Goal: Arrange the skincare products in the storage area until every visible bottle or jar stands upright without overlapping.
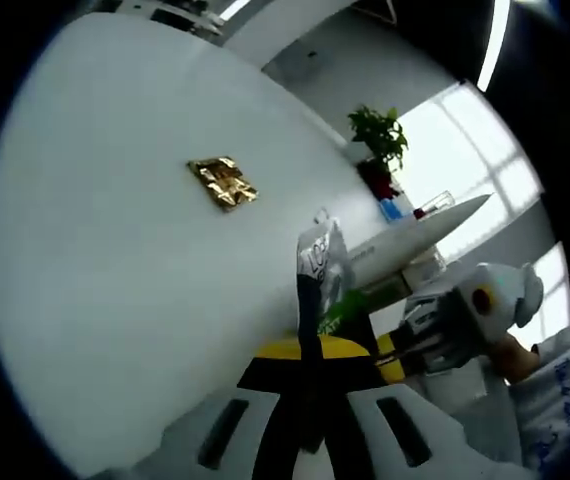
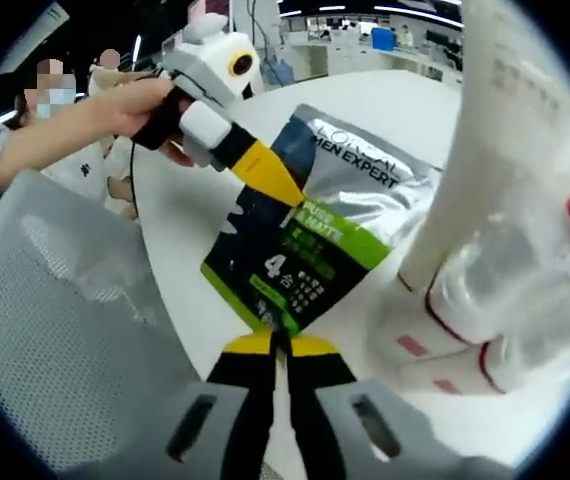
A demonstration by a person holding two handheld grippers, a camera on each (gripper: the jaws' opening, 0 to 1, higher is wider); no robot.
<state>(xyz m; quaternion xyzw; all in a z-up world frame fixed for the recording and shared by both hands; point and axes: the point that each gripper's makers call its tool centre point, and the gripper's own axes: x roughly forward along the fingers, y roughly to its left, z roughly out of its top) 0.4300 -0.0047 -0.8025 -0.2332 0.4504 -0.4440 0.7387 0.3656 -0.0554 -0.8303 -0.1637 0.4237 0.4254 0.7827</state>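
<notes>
A silver, black and green L'Oreal Men Expert pouch [image 2: 320, 225] hangs above the white table [image 2: 195, 240], held between both grippers. My right gripper [image 2: 280, 338] is shut on its lower corner. My left gripper [image 2: 283, 195], held in a hand, comes in from the upper left and is shut on the pouch's side edge. In the left gripper view the pouch [image 1: 317, 262] shows edge-on, pinched in my left gripper [image 1: 310, 345], with the right gripper [image 1: 393, 352] beside it. A tall white tube [image 2: 510, 140] and white jars with red marks [image 2: 485, 320] stand close on the right.
A gold foil packet [image 1: 223, 183] lies alone on the white table [image 1: 115, 250]. A potted plant [image 1: 378, 135] stands past the table's far edge. A grey mesh chair back [image 2: 65, 330] is close on the left, by the table's edge.
</notes>
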